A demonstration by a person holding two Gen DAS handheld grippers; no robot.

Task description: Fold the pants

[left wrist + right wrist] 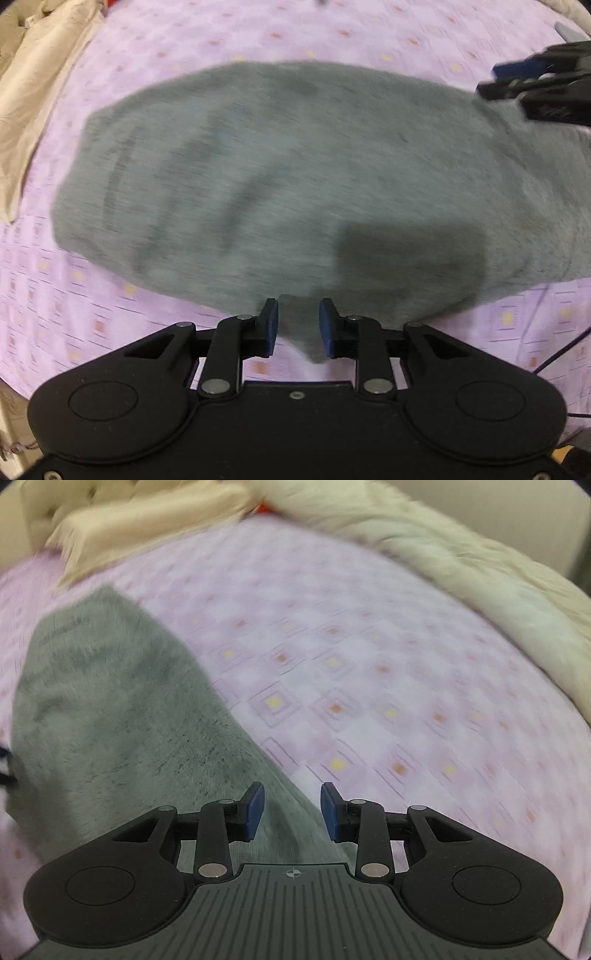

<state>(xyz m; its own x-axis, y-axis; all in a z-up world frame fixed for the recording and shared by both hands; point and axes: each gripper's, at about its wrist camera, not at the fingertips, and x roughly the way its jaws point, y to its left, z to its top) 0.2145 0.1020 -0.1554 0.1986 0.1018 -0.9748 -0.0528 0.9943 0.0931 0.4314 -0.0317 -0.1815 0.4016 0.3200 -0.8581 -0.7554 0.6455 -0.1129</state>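
- Two grippers hover over grey pants (280, 177), folded flat on the pink sheet (369, 40), mid-frame.
- Left gripper (298, 326): part open, empty, straddling the lower hem, likely to pinch.
- Right gripper (292, 810): part open, empty, above the right edge.

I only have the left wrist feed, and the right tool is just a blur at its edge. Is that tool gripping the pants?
Observer: No grip that I can see. The right tool stands open, and the grey pants run beneath the gap, seemingly flat on the bed.
Operator: What's beside the pants there?
Observer: Bare pink patterned sheet. The pants' edge runs diagonally just under the tool.
Operator: Anything beyond that?
Observer: A fluffy cream blanket lies along the sheet's far side.
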